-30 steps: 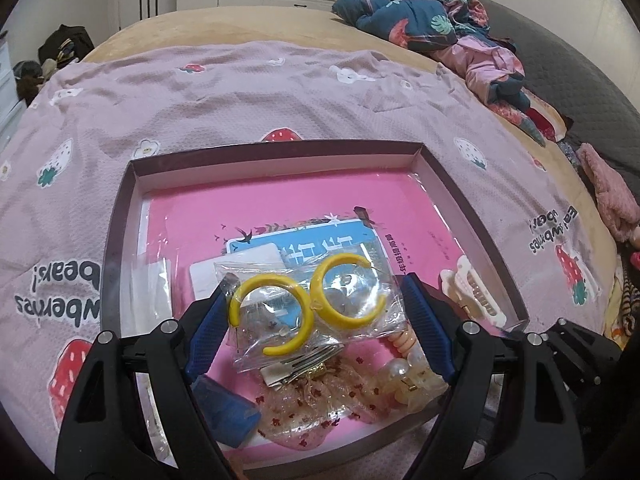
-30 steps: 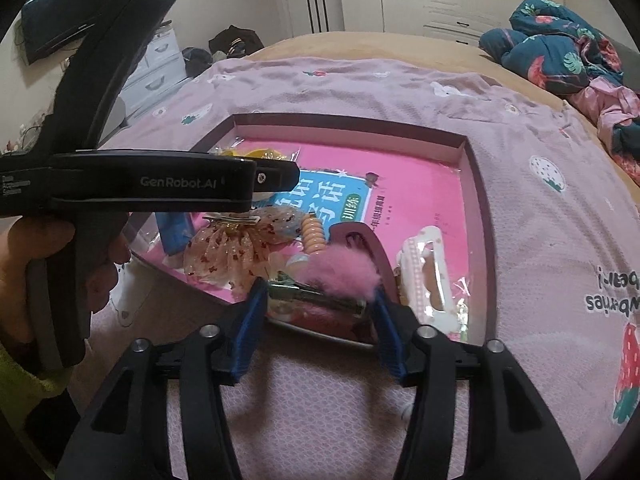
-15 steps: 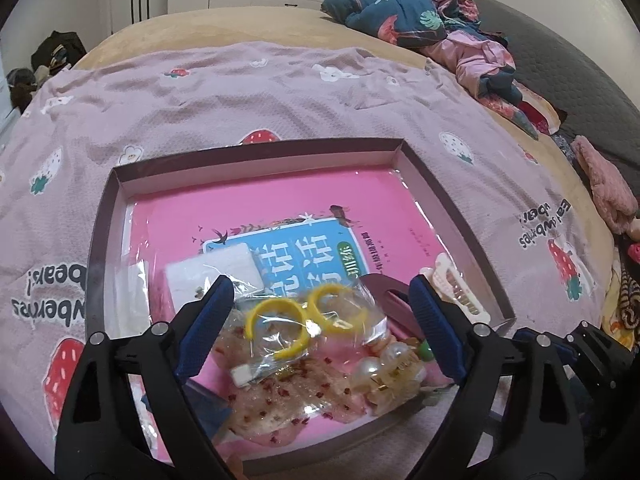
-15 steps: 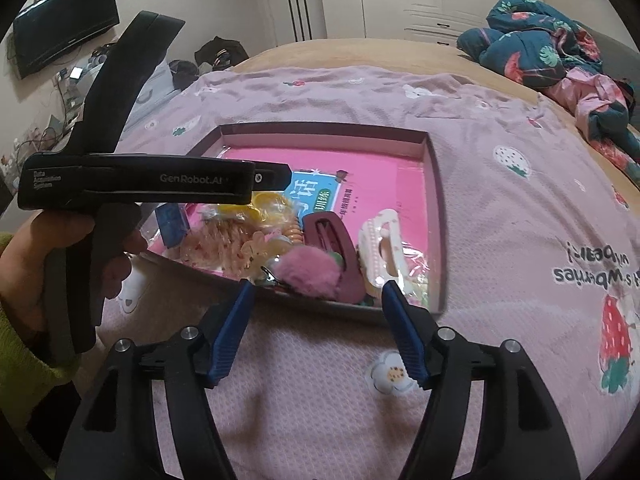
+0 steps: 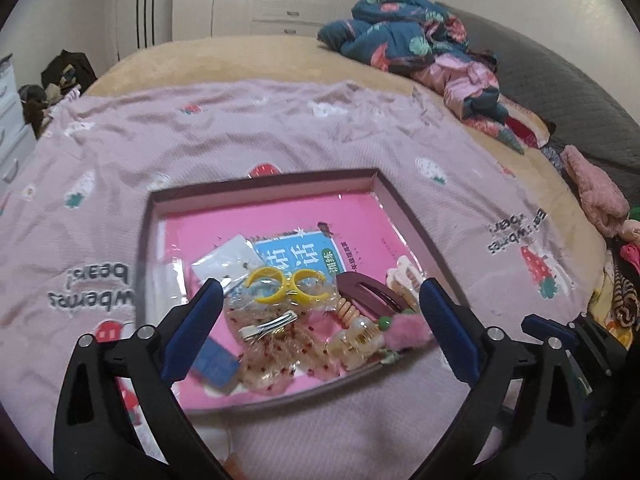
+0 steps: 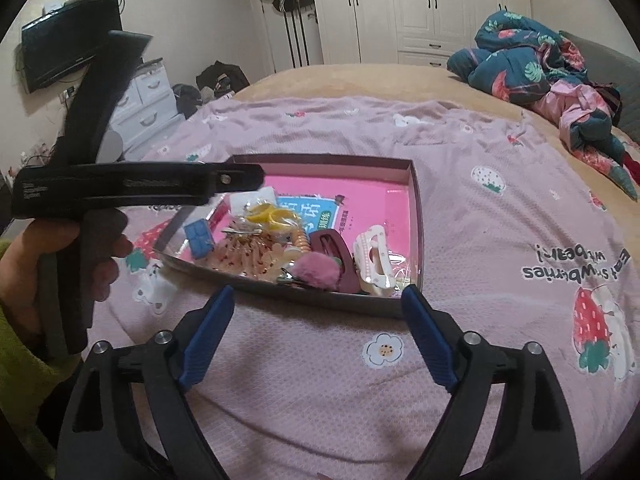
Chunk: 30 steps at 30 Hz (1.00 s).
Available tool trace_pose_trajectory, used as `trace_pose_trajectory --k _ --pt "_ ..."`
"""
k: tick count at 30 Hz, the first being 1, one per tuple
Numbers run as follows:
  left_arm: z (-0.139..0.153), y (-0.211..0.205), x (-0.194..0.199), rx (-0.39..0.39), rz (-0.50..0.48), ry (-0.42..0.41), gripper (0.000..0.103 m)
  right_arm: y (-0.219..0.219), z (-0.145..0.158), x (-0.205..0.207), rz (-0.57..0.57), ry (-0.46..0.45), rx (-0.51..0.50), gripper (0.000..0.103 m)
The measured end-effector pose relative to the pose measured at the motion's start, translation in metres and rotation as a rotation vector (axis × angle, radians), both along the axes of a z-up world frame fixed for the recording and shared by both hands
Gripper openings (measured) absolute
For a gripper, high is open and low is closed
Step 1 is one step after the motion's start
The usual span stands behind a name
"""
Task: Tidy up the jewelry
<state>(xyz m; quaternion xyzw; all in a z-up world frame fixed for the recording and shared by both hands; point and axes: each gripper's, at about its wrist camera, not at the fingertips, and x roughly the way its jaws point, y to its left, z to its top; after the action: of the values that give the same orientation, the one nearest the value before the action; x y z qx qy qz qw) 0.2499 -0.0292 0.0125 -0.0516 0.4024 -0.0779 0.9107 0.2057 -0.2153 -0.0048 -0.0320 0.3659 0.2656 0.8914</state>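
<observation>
Both grippers hover above the bed with their jaws spread wide and nothing between them. The left gripper (image 5: 318,300) hangs over the near end of the shallow box (image 5: 404,216), where the jewelry lies heaped: yellow hoop earrings (image 5: 286,286) in a clear bag, a silver hair clip (image 5: 268,326), a maroon snap clip (image 5: 370,294), a pink pompom (image 5: 406,330) and a white claw clip (image 6: 374,260). The right gripper (image 6: 318,306) sits short of the box's near wall, over the pink strawberry blanket (image 6: 500,220).

Home bedroom: bed (image 6: 320,80) (strawberry-print blanket (image 6: 500,208)), white wardrobes (image 6: 420,4), wall television (image 6: 68,40)
</observation>
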Motion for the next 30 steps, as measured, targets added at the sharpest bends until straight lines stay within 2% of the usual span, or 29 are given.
trace_pose_trajectory --k 5,10,23,30 --pt "0.023 0.01 -0.034 0.007 0.035 -0.057 0.094 -0.002 0.012 -0.015 -0.013 -0.036 0.013 0.092" --pt "0.032 0.017 -0.068 0.02 0.068 -0.094 0.094 -0.01 0.024 -0.026 -0.034 -0.07 0.04 0.096" --pt "0.013 0.032 -0.129 0.037 0.132 -0.103 0.094 -0.023 0.031 -0.049 -0.079 -0.105 0.07 0.098" --pt "0.01 0.034 -0.143 0.03 0.144 -0.124 0.094 -0.026 0.029 -0.06 -0.104 -0.122 0.077 0.098"
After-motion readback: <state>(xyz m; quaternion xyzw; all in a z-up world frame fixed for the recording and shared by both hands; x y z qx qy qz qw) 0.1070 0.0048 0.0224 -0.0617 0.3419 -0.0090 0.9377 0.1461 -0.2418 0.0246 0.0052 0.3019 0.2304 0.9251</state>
